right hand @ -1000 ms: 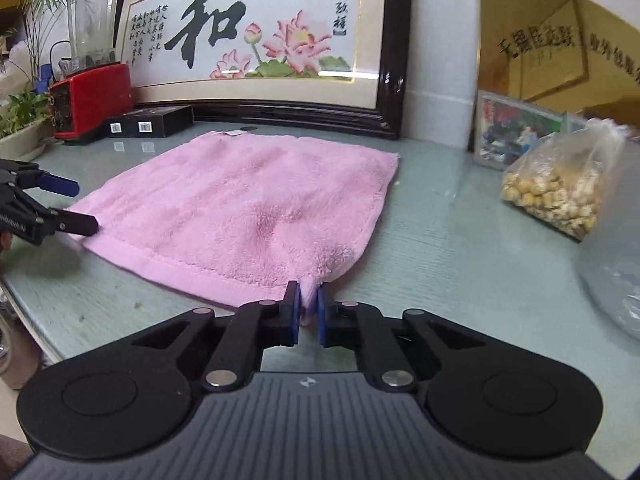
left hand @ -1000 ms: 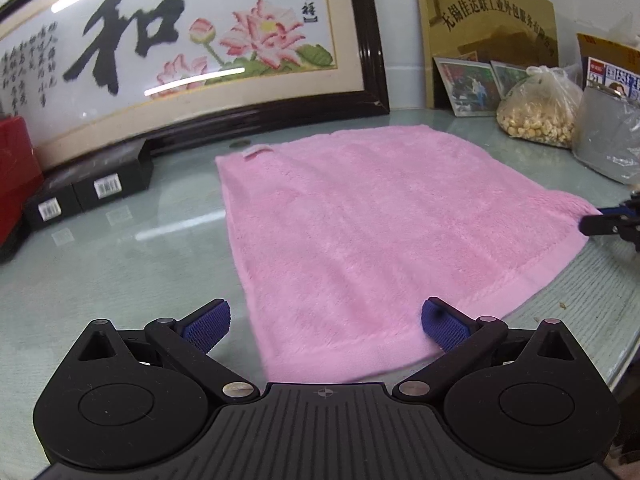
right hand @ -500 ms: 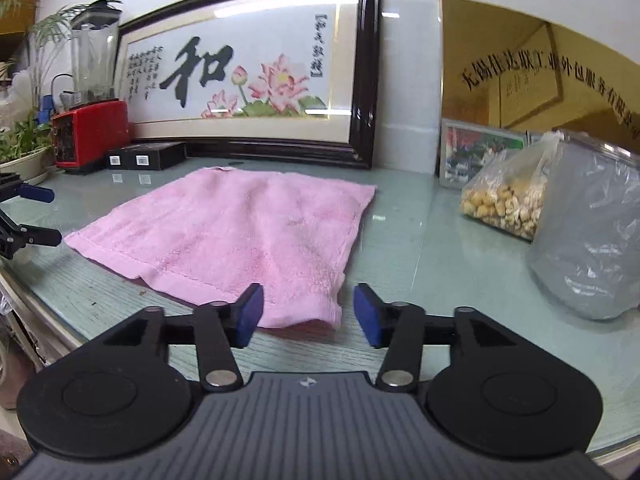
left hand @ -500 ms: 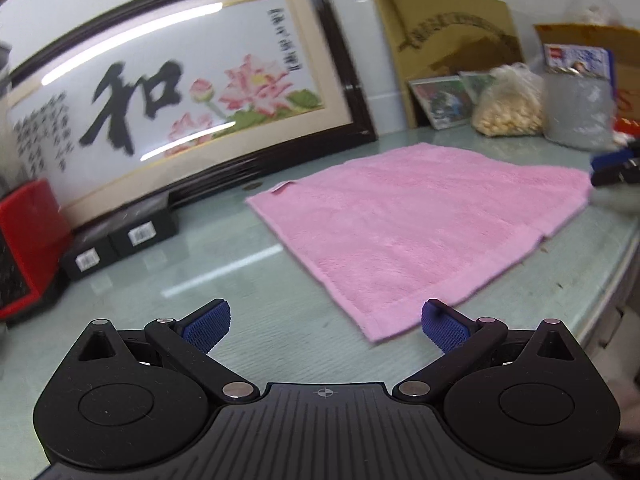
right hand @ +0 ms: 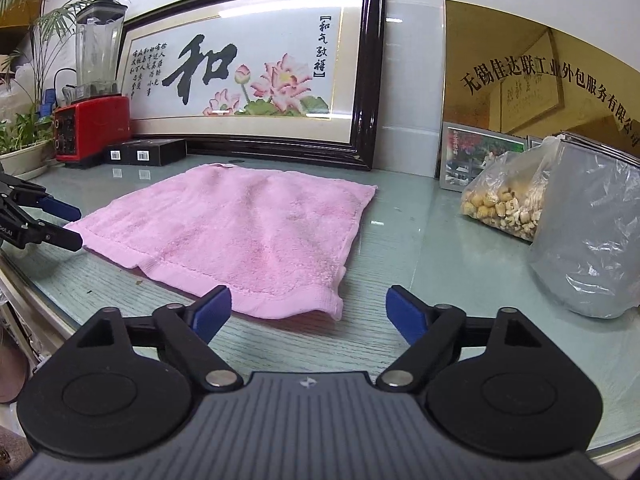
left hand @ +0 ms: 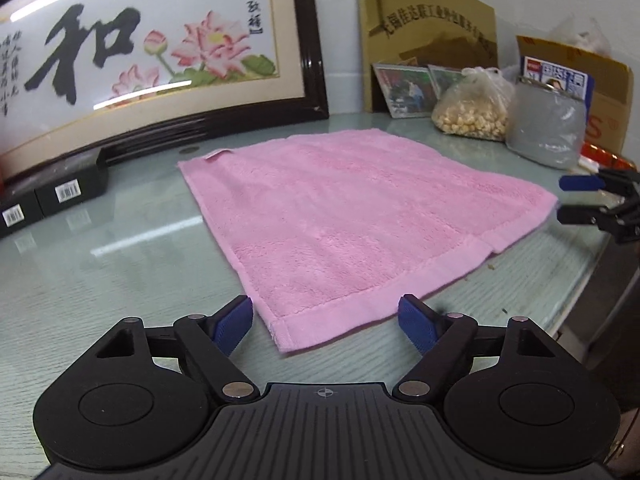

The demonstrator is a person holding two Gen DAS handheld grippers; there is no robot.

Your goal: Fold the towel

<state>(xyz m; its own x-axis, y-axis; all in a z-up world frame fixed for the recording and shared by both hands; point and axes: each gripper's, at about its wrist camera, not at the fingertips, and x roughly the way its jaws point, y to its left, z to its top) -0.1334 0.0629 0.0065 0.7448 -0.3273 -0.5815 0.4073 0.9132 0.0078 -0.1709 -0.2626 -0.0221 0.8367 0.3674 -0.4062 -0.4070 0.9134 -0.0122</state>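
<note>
A pink towel [left hand: 352,216] lies flat on the glass table top, also in the right wrist view [right hand: 248,232]. My left gripper [left hand: 326,324] is open, its blue pads either side of the towel's near left corner, just short of it. My right gripper [right hand: 308,312] is open and empty, with the near right corner just ahead between its pads. The left gripper shows at the left edge of the right wrist view [right hand: 60,224], open. The right gripper shows at the right edge of the left wrist view [left hand: 580,200], open.
A framed calligraphy picture [right hand: 248,80] leans on the wall behind the towel. Black boxes [right hand: 148,152] and a red blender [right hand: 92,120] stand at the back left. A bag of nuts [right hand: 504,204] and a grey bag [right hand: 592,240] sit to the right. The table edge [right hand: 36,292] runs near left.
My right gripper let go of the towel corner, opened wide and drew back. My left gripper swung away, then came back toward the near left corner, staying open.
</note>
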